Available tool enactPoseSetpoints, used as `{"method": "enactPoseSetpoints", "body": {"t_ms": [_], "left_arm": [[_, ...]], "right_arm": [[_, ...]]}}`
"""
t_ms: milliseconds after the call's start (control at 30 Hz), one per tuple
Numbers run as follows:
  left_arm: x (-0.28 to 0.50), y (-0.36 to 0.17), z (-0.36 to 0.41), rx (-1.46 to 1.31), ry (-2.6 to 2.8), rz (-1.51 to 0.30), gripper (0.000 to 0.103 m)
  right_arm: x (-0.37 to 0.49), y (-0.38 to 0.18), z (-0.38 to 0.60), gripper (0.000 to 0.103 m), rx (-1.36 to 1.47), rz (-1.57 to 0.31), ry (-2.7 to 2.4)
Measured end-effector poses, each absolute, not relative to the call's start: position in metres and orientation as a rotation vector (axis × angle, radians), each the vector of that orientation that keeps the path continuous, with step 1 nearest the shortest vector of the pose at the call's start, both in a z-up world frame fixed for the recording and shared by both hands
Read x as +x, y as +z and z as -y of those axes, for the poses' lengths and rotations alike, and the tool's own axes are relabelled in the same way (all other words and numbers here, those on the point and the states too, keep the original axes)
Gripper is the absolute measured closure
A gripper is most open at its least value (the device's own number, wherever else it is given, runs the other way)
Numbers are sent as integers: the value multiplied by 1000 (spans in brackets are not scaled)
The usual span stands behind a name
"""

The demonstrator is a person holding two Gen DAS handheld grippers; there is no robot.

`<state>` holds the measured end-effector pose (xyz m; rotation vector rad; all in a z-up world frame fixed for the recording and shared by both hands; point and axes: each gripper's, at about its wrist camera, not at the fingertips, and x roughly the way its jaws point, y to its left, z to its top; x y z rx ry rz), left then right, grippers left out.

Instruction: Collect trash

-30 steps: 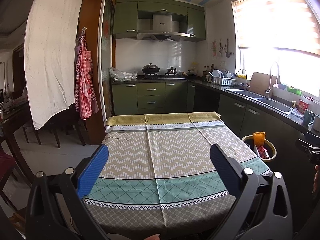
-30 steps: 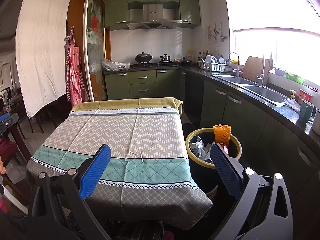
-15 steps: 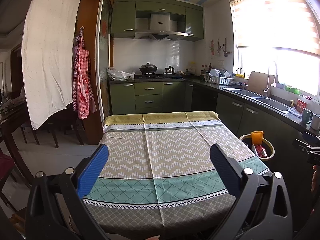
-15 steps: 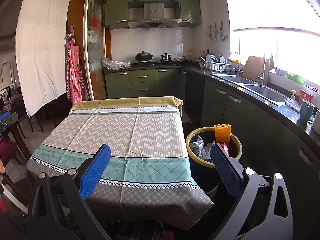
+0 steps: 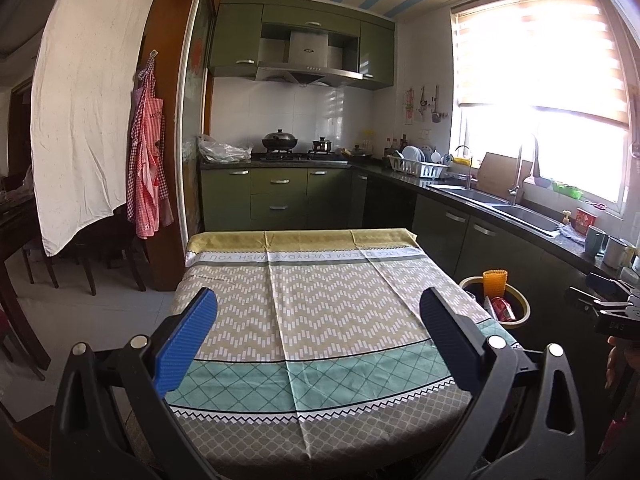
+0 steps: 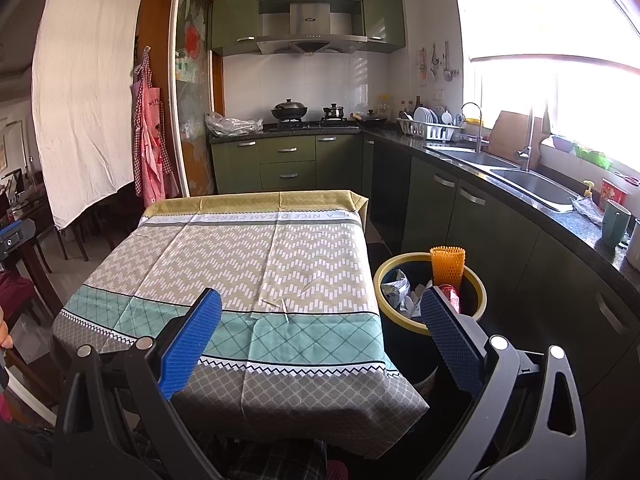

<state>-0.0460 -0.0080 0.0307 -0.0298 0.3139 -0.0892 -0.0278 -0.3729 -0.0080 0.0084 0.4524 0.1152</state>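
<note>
Both the left gripper [image 5: 318, 310] and right gripper [image 6: 320, 312] hold their fingers wide and empty. Trash already sits in the bin [image 6: 430, 288], lower right of frame, beside the bench [image 6: 240, 264]. The risk: the tall orange mesh sleeve [image 6: 447, 266] may tip out if bumped.

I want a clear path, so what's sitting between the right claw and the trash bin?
Nothing stands between them in the right wrist view: the open right claw hangs over the tablecloth's near edge, and its right finger overlaps the trash bin rim.
</note>
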Motion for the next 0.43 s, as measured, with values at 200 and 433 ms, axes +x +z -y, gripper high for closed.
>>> {"method": "enactPoseSetpoints", "body": {"t_ms": [200, 433], "left_arm": [[-44, 31, 10, 20, -15, -312, 7], [-33, 29, 2, 4, 17, -373, 7]], "right_arm": [[-27, -8, 374, 5, 11, -453, 113], [-25, -9, 376, 5, 12, -457, 108]]}}
